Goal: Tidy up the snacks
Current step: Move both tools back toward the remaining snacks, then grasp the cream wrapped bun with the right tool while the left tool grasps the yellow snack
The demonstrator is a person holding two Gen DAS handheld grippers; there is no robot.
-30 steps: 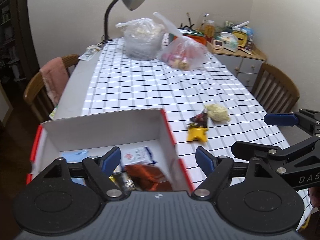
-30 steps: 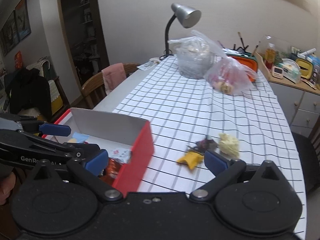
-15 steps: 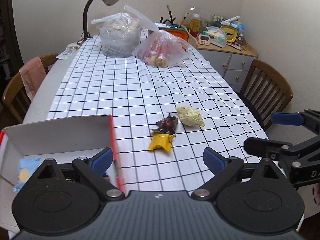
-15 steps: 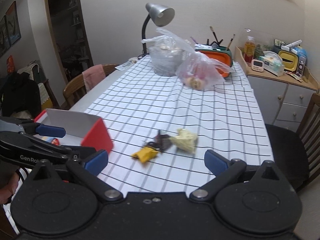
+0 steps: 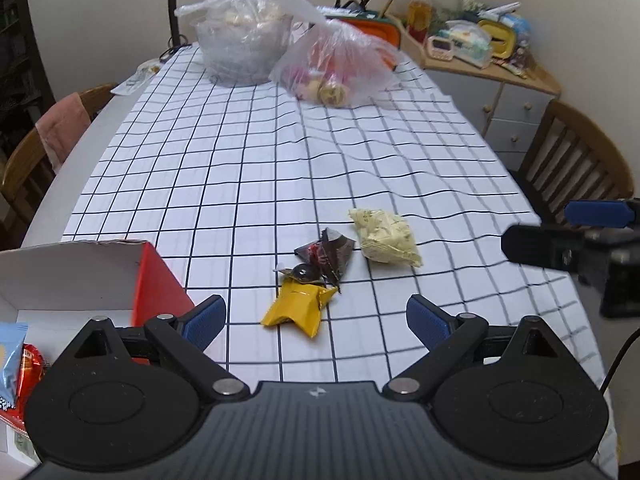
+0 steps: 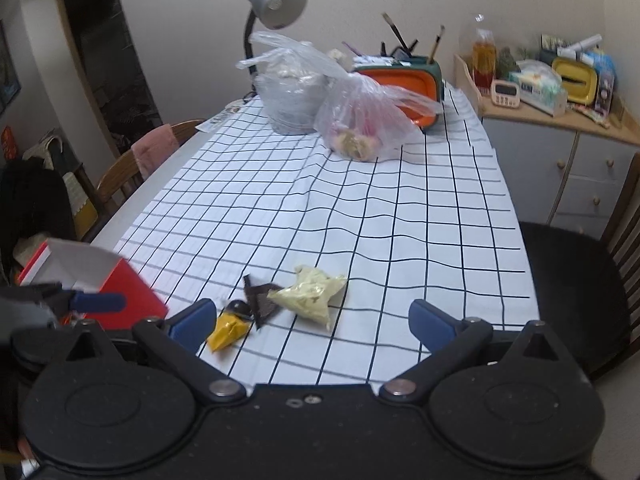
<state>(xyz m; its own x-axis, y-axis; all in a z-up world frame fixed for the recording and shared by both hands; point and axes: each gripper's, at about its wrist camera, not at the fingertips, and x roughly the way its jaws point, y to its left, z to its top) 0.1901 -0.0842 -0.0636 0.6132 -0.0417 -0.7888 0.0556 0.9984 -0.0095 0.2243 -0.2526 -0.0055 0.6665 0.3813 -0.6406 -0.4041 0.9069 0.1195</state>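
Note:
Three loose snacks lie together on the checked tablecloth: a yellow packet (image 5: 298, 307) (image 6: 226, 331), a dark brown packet (image 5: 326, 256) (image 6: 260, 300) and a pale yellow-green packet (image 5: 384, 237) (image 6: 314, 295). A red box with white inside (image 5: 160, 286) (image 6: 120, 286) stands at the near left and holds a blue snack bag (image 5: 10, 358) and a red one (image 5: 28, 364). My left gripper (image 5: 316, 320) is open and empty, just short of the yellow packet. My right gripper (image 6: 312, 320) is open and empty, just short of the pale packet.
Two clear plastic bags (image 5: 336, 68) (image 6: 288, 88) of food stand at the table's far end by a desk lamp (image 6: 276, 0) and an orange tub (image 6: 408, 84). Wooden chairs (image 5: 576, 160) (image 6: 132, 168) flank the table. A cluttered sideboard (image 6: 560, 120) stands at the right.
Both grippers have swung right, away from the red box and toward the loose snacks, which now sit between their fingers. Both stay open.

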